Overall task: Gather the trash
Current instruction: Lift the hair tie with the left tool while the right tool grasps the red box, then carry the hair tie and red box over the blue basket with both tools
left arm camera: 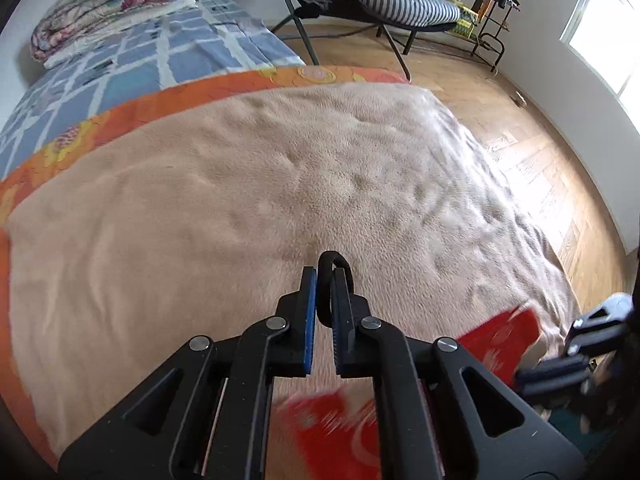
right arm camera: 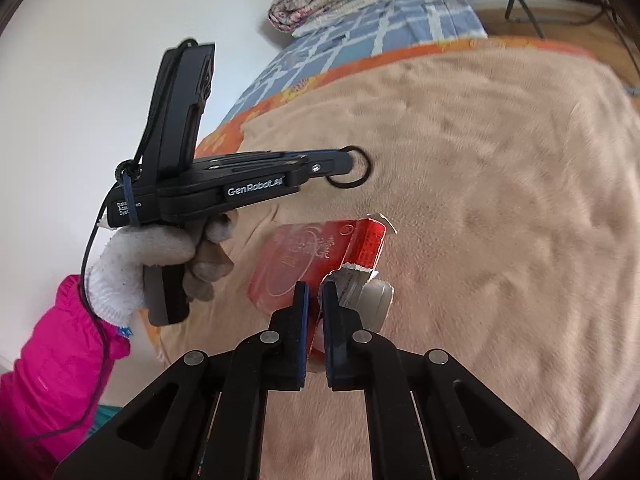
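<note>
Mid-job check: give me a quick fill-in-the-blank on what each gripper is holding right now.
1. The left gripper has its fingers shut on a ____ elastic loop.
2. The right gripper pinches the torn edge of a ____ packet.
3. The hand holding the left gripper wears a white ____.

Missing words: black; red; glove

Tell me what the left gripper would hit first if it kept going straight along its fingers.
Probably the beige blanket on the bed: the left gripper, shut on a black ring, points down at bare blanket. Depth is hard to judge.
</note>
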The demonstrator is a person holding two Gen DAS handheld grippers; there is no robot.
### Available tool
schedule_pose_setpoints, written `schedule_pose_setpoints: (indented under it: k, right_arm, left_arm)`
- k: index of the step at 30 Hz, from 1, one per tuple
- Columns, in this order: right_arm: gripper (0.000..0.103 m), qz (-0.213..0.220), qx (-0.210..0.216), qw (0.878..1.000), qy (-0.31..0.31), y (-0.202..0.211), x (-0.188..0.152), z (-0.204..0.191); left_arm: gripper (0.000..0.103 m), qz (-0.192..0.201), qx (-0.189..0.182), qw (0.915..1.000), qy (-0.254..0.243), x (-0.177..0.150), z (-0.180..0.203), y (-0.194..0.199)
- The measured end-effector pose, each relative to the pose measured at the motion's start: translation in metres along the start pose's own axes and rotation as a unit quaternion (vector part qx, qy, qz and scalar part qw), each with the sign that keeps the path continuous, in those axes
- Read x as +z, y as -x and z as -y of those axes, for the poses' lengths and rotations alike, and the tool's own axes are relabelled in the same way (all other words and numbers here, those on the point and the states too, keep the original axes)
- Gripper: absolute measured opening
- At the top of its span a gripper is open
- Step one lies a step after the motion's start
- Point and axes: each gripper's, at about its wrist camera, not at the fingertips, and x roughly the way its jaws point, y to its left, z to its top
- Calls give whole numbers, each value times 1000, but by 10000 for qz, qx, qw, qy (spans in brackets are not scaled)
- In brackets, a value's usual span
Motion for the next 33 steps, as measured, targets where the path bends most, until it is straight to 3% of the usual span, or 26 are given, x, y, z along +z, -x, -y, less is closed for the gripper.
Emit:
schedule_pose_setpoints:
  k: [4, 18, 33]
  right_arm:
    - [4, 102, -404, 9983, 406, 25, -9, -18]
    - [2, 153, -1183, 9835, 1360, 71, -61, -86]
    - [2, 189, -1422, 9717, 1879, 122, -143, -140]
  left_arm:
    - [5, 101, 43, 9999, 26, -15, 0, 30]
    - [5, 335, 54, 9991, -251, -99, 38, 132]
    - [5, 155, -96, 9967, -786, -211, 115, 181]
